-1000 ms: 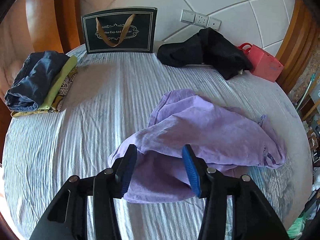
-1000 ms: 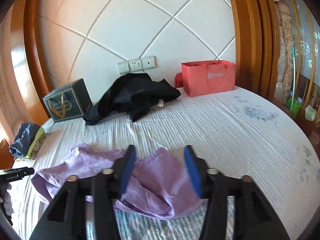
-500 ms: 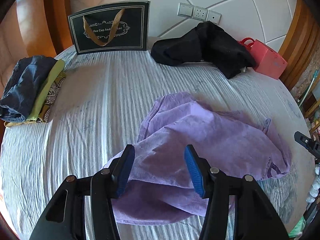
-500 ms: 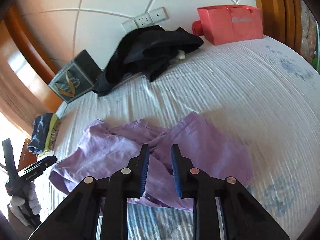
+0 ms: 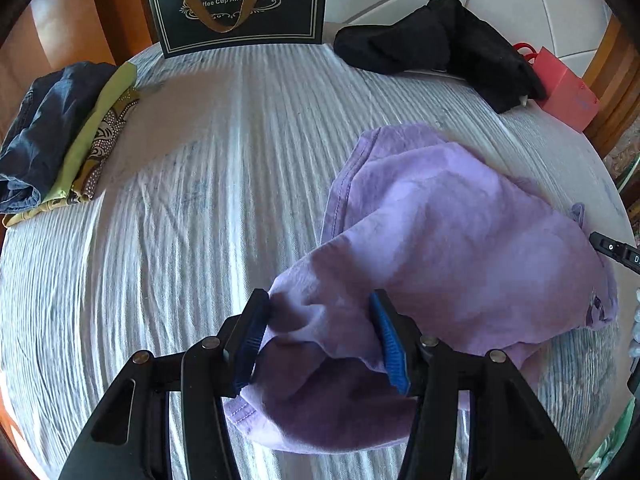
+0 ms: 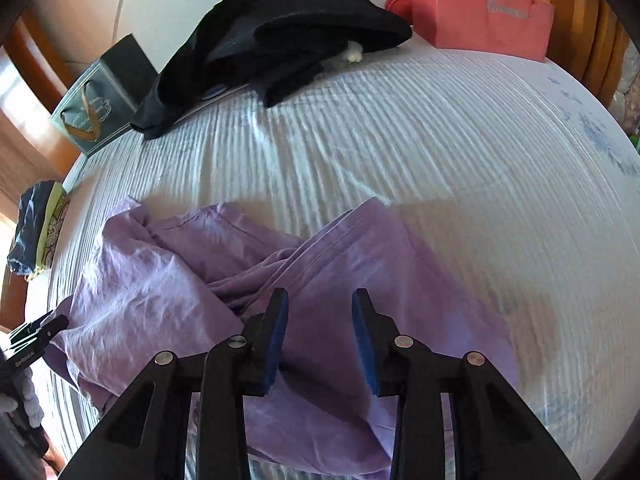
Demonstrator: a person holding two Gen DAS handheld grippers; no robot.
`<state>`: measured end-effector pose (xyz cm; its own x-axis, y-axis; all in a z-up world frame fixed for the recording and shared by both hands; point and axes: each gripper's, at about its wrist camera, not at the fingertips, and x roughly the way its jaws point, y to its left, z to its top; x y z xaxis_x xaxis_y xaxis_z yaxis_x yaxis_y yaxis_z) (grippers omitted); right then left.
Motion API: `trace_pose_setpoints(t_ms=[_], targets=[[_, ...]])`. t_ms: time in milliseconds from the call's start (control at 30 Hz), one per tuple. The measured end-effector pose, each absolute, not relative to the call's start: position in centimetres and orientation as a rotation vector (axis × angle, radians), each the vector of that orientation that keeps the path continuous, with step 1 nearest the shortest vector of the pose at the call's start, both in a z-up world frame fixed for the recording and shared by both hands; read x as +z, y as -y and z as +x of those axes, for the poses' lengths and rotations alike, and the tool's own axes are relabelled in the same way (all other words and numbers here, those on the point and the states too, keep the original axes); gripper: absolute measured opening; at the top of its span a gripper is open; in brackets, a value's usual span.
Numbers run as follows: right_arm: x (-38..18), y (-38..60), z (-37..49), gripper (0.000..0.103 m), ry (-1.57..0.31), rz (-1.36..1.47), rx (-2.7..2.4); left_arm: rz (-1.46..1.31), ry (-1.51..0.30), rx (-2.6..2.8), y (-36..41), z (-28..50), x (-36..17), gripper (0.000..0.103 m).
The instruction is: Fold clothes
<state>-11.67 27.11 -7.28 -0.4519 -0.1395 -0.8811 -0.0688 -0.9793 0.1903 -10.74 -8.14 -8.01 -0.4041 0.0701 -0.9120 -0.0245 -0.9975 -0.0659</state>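
Observation:
A crumpled purple garment (image 5: 448, 232) lies on the white striped bedsheet (image 5: 224, 184); it also shows in the right wrist view (image 6: 168, 280). My left gripper (image 5: 320, 332) is open, with a raised fold of the purple cloth between its blue-padded fingers. My right gripper (image 6: 320, 332) is open just above the garment's near right part, its jaws apart with cloth below them. The left gripper's tip (image 6: 36, 332) shows at the left edge of the right wrist view, and the right gripper's tip (image 5: 616, 250) at the right edge of the left wrist view.
A pile of black clothes (image 5: 436, 44) lies at the head of the bed (image 6: 280, 40). A dark gift bag (image 5: 240, 4) and a red bag (image 6: 480, 16) stand against the headboard. Folded clothes (image 5: 60, 136) are stacked at the left edge.
The left gripper moved forward and down so that a fold of purple cloth sits between its fingers. The right gripper lowered toward the garment and its jaws widened from half a second ago.

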Motion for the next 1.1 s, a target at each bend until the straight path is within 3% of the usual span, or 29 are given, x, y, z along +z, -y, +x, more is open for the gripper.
trace_pose_setpoints(t_ms=[167,200,267,300,333,600,767,833,933,1100], targets=[[-8.8,-24.0,-11.7,0.038,0.099,1.66,-2.606,-1.757,0.0,2.54,6.6,-10.5,-9.8,0.052],[-9.1,-23.5,-11.8,0.037,0.051,1.671,-2.611,-1.762,-0.014,2.549,6.3,-10.6,-9.8,0.048],[-9.5,-23.2,-12.0,0.032,0.025,1.673,-2.609,-1.735,-0.031,2.58,6.1,-10.8,-8.9,0.029],[-9.4,-23.3,-12.0,0.012,0.051,1.662,-2.603,-1.689,-0.029,2.609,6.2,-11.0,-7.5,0.013],[-8.9,-23.7,-11.8,0.006,0.084,1.64,-2.616,-1.642,-0.028,2.637,6.4,-11.2,-6.2,0.012],[2.7,-31.7,-8.5,0.004,0.336,1.149,-3.025,-1.252,-0.016,2.828,7.6,-12.9,4.5,0.011],[10.0,-33.5,-5.8,0.004,0.316,0.86,-3.165,-0.987,-0.01,2.902,7.9,-12.6,11.0,0.011],[10.2,-33.7,-4.8,0.004,0.332,0.854,-3.177,-0.873,-0.009,2.911,7.7,-11.5,13.4,0.011],[10.4,-34.0,-3.2,0.004,0.357,0.851,-3.193,-0.887,-0.012,2.856,6.9,-10.1,14.0,0.011],[9.6,-34.6,-1.1,0.004,0.405,0.899,-3.199,-1.157,-0.055,2.716,4.8,-9.9,7.6,0.011]])
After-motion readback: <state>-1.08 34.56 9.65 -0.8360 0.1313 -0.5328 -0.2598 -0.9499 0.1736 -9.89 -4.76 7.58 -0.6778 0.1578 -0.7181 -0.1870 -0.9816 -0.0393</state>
